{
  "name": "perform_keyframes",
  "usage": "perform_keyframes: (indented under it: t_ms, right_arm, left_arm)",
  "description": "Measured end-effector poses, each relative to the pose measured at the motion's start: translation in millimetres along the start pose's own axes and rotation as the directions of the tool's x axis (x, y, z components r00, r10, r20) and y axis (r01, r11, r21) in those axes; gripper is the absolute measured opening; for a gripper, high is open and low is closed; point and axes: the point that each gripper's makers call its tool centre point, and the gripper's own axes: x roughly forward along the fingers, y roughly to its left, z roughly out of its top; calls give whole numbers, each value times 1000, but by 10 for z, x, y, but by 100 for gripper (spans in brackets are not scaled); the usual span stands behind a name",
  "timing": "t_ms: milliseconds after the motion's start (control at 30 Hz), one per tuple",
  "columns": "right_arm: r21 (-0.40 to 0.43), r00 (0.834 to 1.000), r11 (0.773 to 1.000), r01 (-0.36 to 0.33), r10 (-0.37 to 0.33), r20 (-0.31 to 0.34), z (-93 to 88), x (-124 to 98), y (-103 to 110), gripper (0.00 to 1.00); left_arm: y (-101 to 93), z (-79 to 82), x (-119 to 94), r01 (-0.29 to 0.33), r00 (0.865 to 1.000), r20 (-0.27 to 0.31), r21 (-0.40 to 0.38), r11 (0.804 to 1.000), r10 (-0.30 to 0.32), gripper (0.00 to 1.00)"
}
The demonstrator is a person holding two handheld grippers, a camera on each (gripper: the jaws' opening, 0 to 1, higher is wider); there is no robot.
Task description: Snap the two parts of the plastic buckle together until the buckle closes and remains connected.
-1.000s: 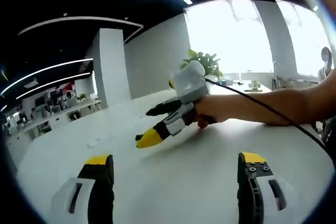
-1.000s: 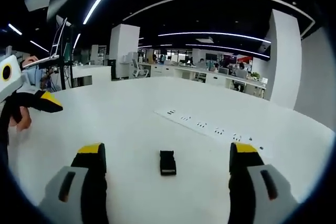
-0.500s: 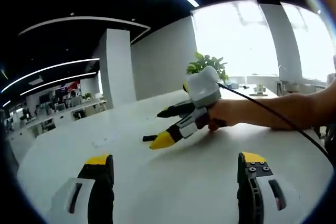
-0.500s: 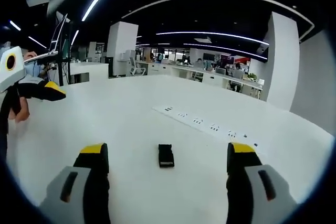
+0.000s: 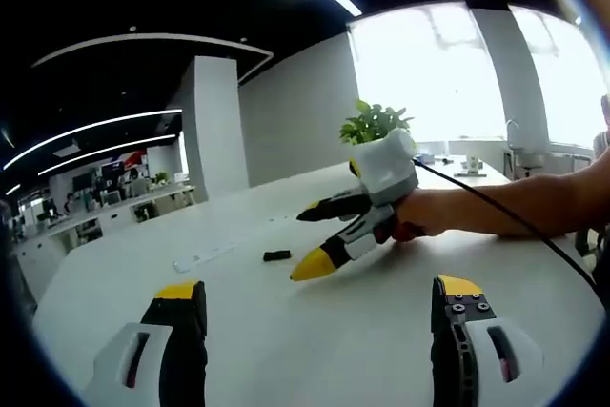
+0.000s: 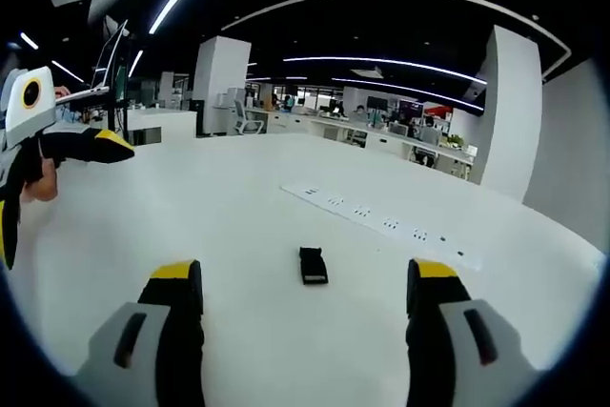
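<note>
The buckle [image 6: 313,266] is a small black plastic piece lying flat on the white surface [image 6: 238,207]. In the right gripper view it sits ahead of the right fingers [image 6: 178,295], about midway between them and touching neither. In the left gripper view it [image 5: 276,255] is a tiny dark shape well beyond the left fingers [image 5: 181,307]. Whether its two parts are joined cannot be told.

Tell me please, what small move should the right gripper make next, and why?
Probably ease the right gripper forward and down toward the black buckle. The buckle lies free on the white table, ahead of the open jaws and roughly centred between them, and nothing is held yet. The left gripper is also open with nothing between its jaws, off to the side.
</note>
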Motion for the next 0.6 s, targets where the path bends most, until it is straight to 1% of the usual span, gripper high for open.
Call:
perform_keyframes:
  t_ms: [67, 100, 167, 233, 400, 467, 600]
  right_arm:
    - [-2, 1000, 1000, 11, -11, -27, -53, -25, -14, 84]
    - [1, 1000, 1000, 9, -9, -28, -65, -71, 20, 84]
    - [23, 1000, 1000, -1, 1, -28, -76, -96, 28, 84]
    - [19, 1000, 1000, 3, -2, -25, -68, -150, 48, 84]
    - [22, 1000, 999, 27, -27, -8, -39, -291, 93, 84]
    - [21, 1000, 999, 25, -25, -9, -43, -327, 122, 84]
    - [10, 1000, 1000, 24, -24, -12, -48, -376, 170, 83]
  left_arm:
    - [45, -1, 22, 1, 1000, -3, 1, 1000, -1, 100]
    - [68, 0, 30, 2, 1000, -3, -4, 1000, -2, 100]
    - [123, 4, 48, 1, 1000, -2, -9, 1000, -1, 100]
    - [171, 9, 58, -1, 1000, -1, -13, 1000, 1, 100]
    - [215, -13, 79, 0, 1000, -7, -17, 1000, 0, 100]
    - [224, -27, 77, -3, 1000, -13, -12, 1000, 3, 100]
    - [229, -14, 58, -2, 1000, -7, -14, 1000, 2, 100]
